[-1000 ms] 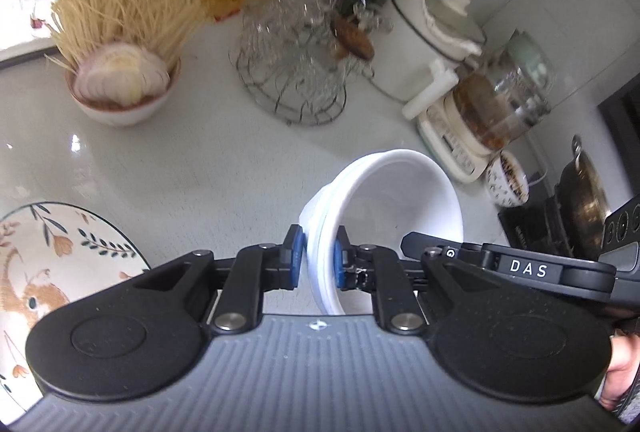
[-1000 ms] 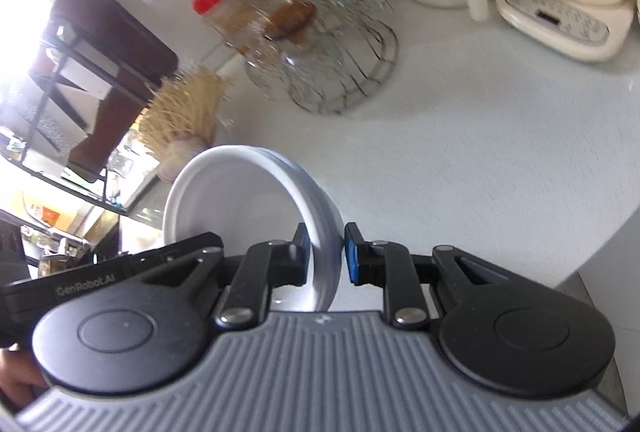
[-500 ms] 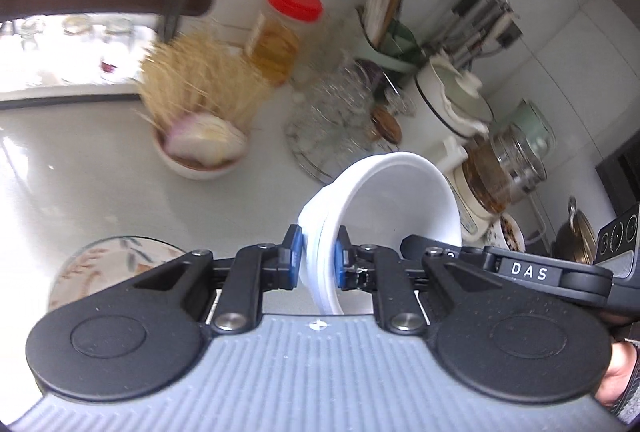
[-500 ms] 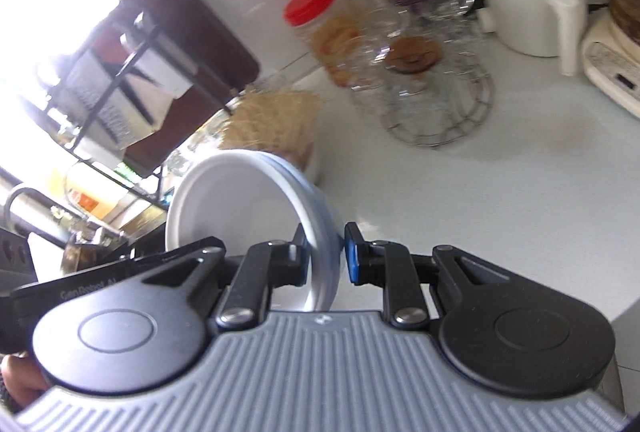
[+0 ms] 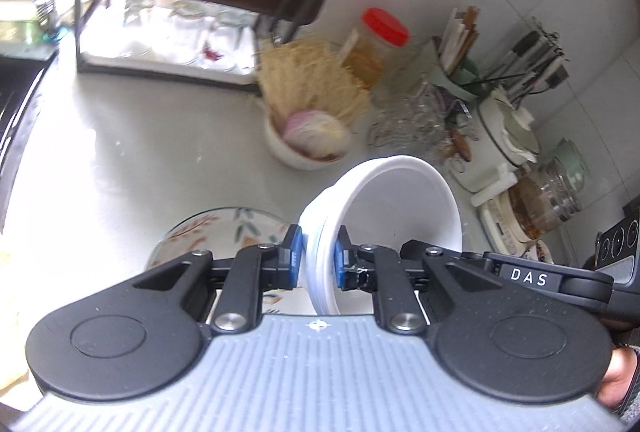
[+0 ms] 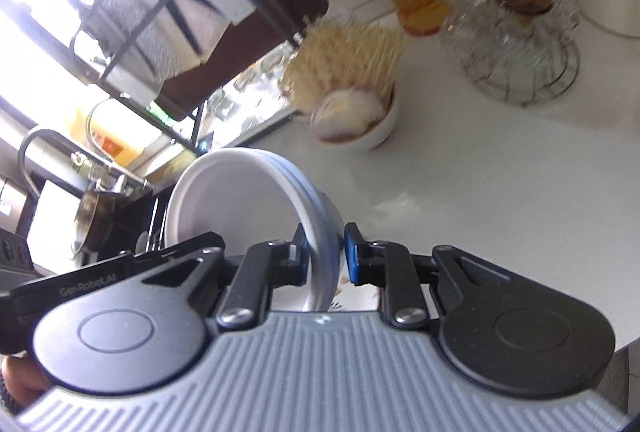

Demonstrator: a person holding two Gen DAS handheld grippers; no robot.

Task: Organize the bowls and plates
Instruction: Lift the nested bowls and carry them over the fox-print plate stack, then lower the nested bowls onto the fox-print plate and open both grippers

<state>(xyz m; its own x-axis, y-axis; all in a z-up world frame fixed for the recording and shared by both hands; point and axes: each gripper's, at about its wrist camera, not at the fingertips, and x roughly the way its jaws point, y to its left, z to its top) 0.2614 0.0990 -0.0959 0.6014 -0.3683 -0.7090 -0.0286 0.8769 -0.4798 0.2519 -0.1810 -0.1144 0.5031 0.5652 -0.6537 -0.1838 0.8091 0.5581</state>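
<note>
Both hand-held grippers (image 5: 317,263) (image 6: 325,258) stay clamped on white bowl (image 5: 394,199) rim; patterned plate (image 5: 208,228) now nearer centre.

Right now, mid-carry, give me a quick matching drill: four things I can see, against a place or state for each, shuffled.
Things:
1. white bowls
2. floral plate
3. jar
4. noodle bowl

States:
A. red lid, by the wall
B. clamped at the rim by the left gripper and the right gripper
C. flat on the counter
D. holds dry noodles

Pairs: 1-B, 2-C, 3-A, 4-D
</note>
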